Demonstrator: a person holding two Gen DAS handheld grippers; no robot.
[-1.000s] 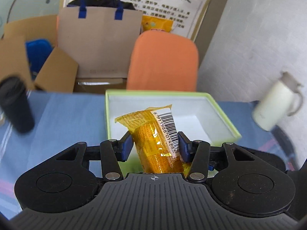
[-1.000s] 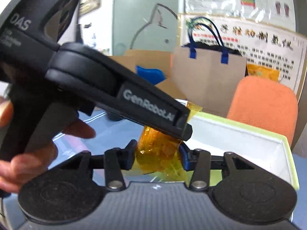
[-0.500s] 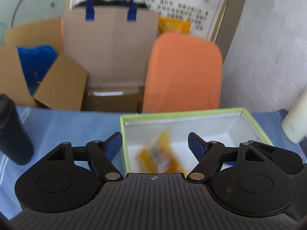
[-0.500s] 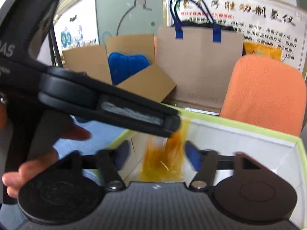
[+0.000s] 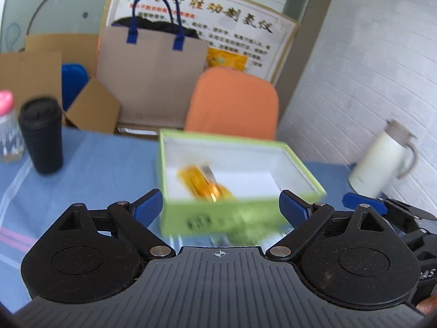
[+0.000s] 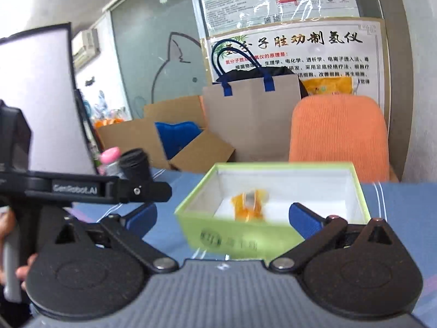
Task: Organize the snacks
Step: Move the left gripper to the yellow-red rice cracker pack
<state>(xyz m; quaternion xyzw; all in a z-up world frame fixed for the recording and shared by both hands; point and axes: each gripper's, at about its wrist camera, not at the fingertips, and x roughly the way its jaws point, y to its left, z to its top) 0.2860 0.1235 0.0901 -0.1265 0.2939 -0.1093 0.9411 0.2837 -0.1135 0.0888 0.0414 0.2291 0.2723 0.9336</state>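
A yellow snack packet (image 5: 203, 183) lies inside the green-rimmed white box (image 5: 300, 164) on the blue tablecloth. It also shows in the right wrist view (image 6: 250, 205), inside the box (image 6: 191, 205). My left gripper (image 5: 220, 207) is open and empty, held back from the box's near wall. My right gripper (image 6: 222, 217) is open and empty, also short of the box. The left gripper's body (image 6: 109, 188) shows at the left of the right wrist view.
A black tumbler (image 5: 42, 136) and a pink-capped bottle (image 5: 8, 131) stand at the left. A white jug (image 5: 382, 161) stands at the right. An orange chair (image 5: 232, 106), cardboard boxes and a paper bag (image 5: 153, 73) are behind the table.
Both grippers opened and let go of yellow snack packets, which dropped into the box. Both grippers then pulled back and away from the box.
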